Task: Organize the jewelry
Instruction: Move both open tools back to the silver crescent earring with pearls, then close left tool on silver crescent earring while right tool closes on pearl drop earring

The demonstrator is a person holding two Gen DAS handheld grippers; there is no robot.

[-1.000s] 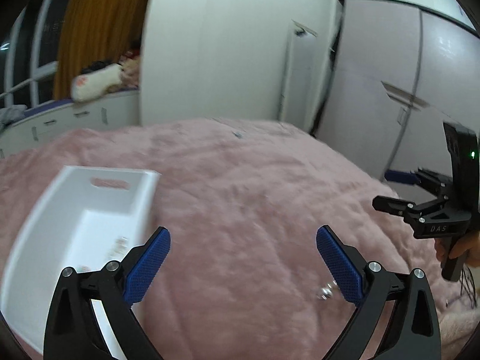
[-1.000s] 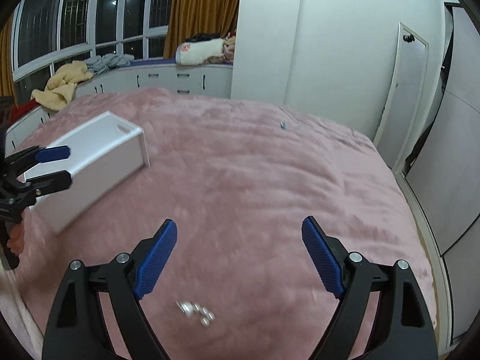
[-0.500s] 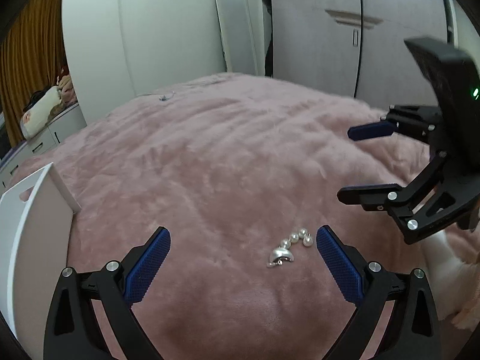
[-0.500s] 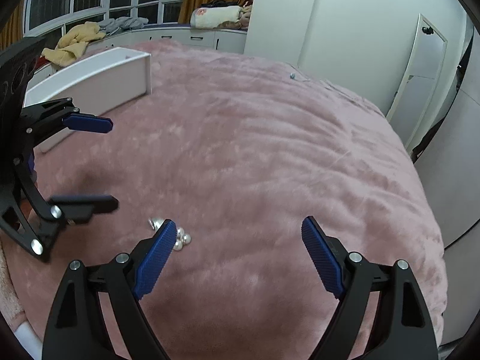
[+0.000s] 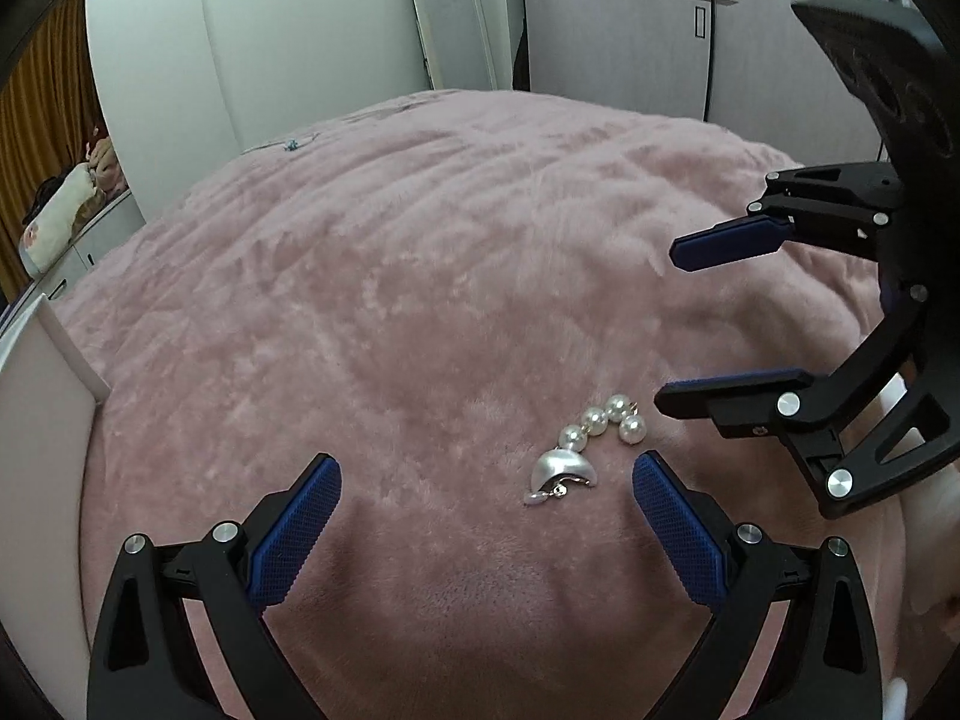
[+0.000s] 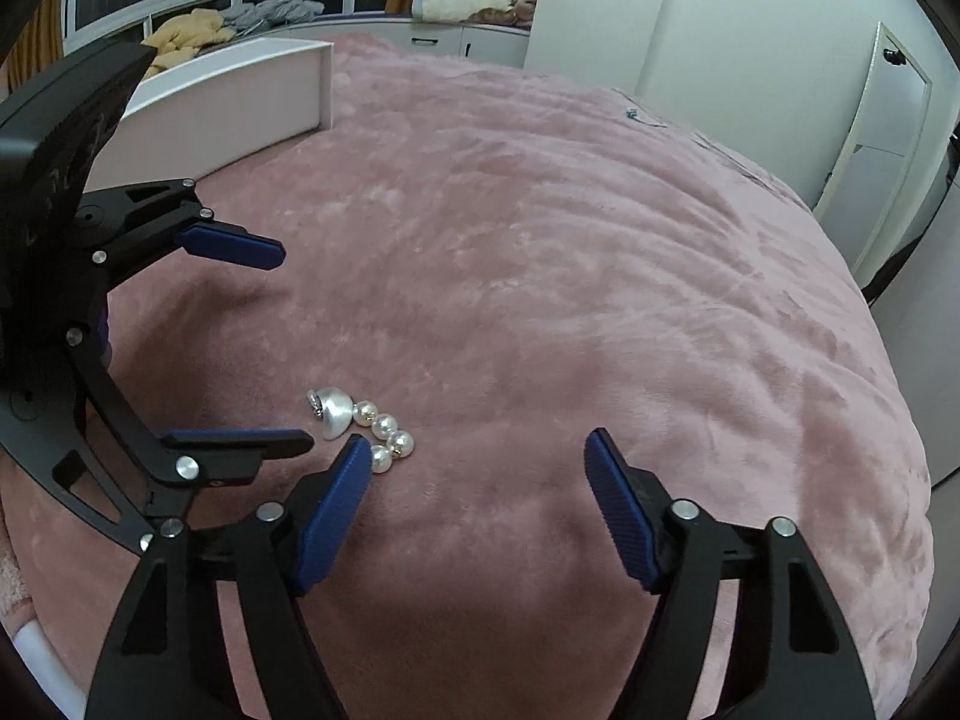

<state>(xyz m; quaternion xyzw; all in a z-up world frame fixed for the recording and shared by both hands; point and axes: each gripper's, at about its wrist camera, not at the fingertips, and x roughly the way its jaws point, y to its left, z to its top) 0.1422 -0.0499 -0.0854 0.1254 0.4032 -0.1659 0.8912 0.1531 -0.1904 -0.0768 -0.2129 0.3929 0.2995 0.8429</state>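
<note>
A pearl earring (image 5: 585,445) with a silver half-dome and several white pearls lies on the pink plush bedspread (image 5: 420,300). It also shows in the right wrist view (image 6: 360,420). My left gripper (image 5: 486,474) is open and empty, with the earring just ahead between its fingertips, nearer the right one. My right gripper (image 6: 474,450) is open and empty, with the pearls touching or just beside its left fingertip (image 6: 351,462). Each gripper shows in the other's view, the right one (image 5: 672,330) and the left one (image 6: 294,348), facing inward around the earring.
A white storage box (image 6: 228,102) stands on the bed at the left; its wall shows in the left wrist view (image 5: 42,420). A small blue item (image 6: 631,114) lies far back on the bedspread. Wardrobes, a leaning mirror and a window bench with clothes surround the bed.
Both grippers have swung away from the white box and closed in low on the earring from opposite sides. The earring now lies between the left gripper's fingertips. Both stay open.
</note>
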